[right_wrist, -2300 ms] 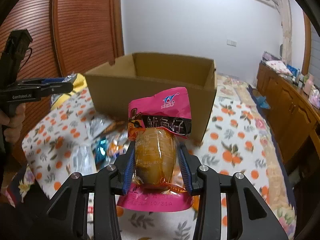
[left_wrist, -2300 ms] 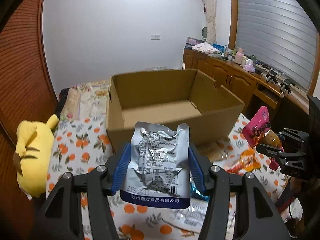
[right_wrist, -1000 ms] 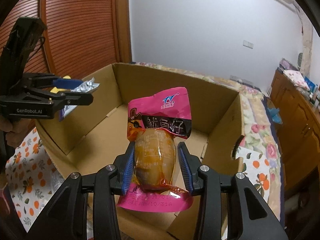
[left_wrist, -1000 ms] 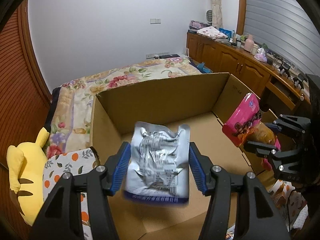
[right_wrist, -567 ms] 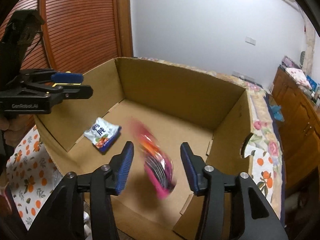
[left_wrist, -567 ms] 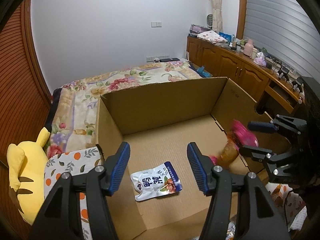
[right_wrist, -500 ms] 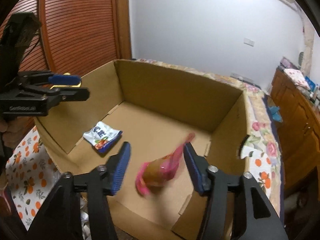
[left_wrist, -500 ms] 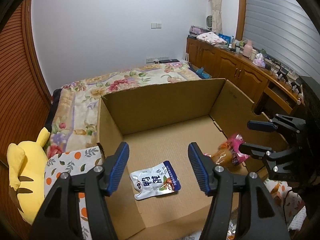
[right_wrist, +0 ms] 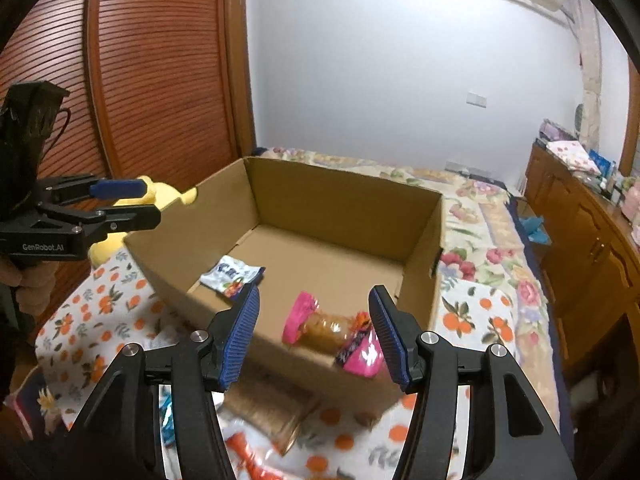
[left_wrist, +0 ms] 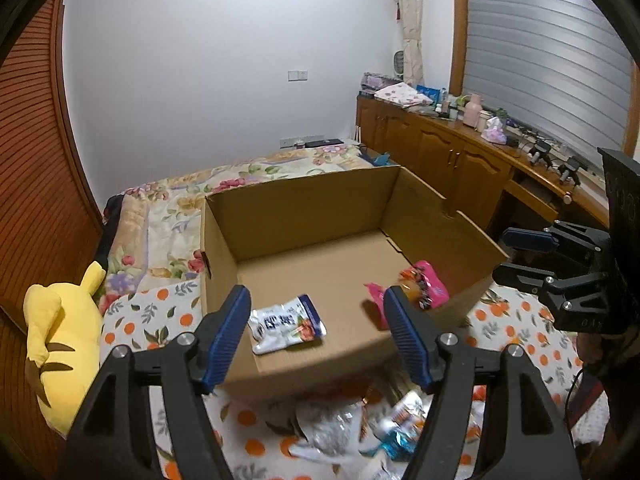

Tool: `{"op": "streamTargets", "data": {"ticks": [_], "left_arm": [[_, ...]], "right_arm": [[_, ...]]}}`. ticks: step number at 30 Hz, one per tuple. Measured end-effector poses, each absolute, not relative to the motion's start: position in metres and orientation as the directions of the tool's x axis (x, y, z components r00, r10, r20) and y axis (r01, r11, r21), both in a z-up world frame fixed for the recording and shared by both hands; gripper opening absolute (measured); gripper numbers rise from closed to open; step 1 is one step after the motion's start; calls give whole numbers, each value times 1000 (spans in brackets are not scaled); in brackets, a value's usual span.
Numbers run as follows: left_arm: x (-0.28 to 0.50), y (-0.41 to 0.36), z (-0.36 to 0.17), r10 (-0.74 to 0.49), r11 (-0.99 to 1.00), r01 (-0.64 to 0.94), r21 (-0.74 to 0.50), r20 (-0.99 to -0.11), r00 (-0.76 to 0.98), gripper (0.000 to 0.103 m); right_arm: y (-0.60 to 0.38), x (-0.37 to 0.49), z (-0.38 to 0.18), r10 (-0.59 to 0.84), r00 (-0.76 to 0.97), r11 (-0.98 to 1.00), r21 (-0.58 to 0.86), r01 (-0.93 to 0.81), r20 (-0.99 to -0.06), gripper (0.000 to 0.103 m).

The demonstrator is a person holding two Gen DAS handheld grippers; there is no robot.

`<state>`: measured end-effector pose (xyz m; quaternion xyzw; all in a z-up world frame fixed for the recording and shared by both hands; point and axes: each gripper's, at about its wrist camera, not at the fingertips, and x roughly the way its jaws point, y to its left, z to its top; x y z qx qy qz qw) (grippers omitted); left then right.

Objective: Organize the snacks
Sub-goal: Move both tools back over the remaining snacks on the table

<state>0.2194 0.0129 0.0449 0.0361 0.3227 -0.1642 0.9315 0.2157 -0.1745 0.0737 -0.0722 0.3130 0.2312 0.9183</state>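
An open cardboard box stands on the bed. A silver and blue snack pouch lies on its floor at the left. A pink pouch with a brown snack lies on its floor at the right. My left gripper is open and empty, above the box's near wall. My right gripper is open and empty, above the box's near right corner. Each gripper also shows in the other's view: the right and the left.
Several loose snack packets lie on the orange-print cloth in front of the box. A yellow plush toy lies left of the box. Wooden cabinets line the right wall.
Both grippers opened over the box and dropped their pouches, which now lie on the box floor. Both grippers have since pulled back and up from the box.
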Motion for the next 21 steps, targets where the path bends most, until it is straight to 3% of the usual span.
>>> {"op": "streamTargets", "data": {"ticks": [21], "left_arm": [[125,-9,-36,-314,932,350,-89,-681,661,73]], "right_arm": [[-201,142,5,303,668,926,44,-376,-680,62]]}}
